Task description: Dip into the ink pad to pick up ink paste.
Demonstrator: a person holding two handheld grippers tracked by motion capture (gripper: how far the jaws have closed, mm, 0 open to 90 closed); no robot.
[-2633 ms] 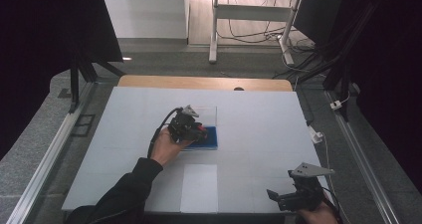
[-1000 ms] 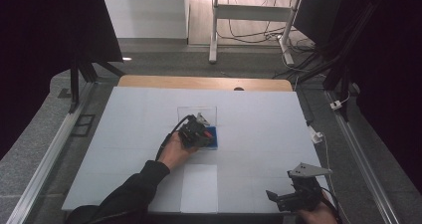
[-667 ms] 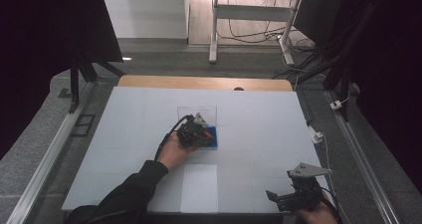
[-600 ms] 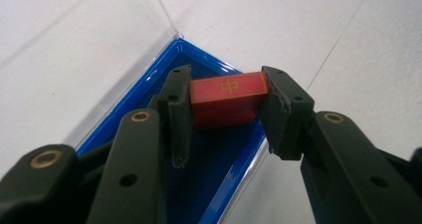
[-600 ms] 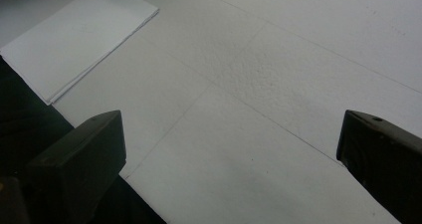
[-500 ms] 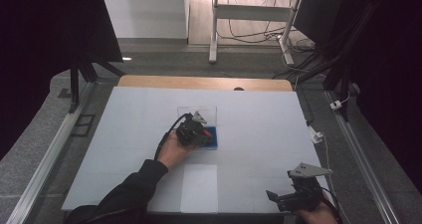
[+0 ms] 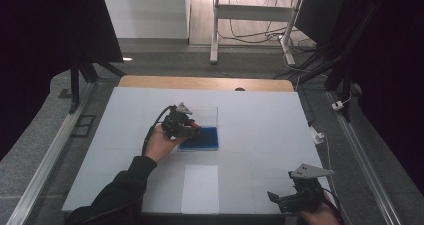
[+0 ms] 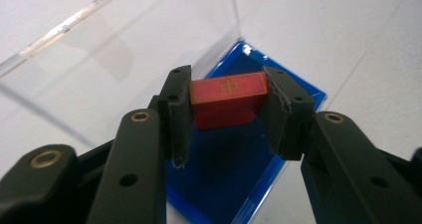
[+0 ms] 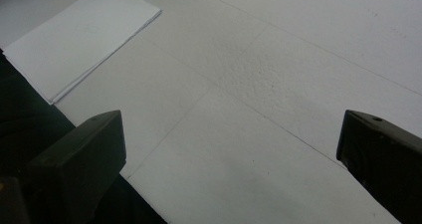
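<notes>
While the left gripper [image 8: 226, 109] clamps a red block [image 8: 226, 98] over the blue tray [image 8: 234, 184], the right gripper [image 9: 229, 149] gapes (holding nothing).

My high view looks forward and down on the whole white table [image 7: 260, 130]. My left gripper view sits close over the blue tray [image 8: 234, 179], which the high view shows at centre [image 7: 202, 139]. My right gripper view skims the tabletop, facing the white sheet [image 9: 74, 40] at ten o'clock, shared with the high view [image 7: 200, 187].

Dim, soft overhead light, dark surroundings, brighter floor beyond; close views slightly blurred.
</notes>
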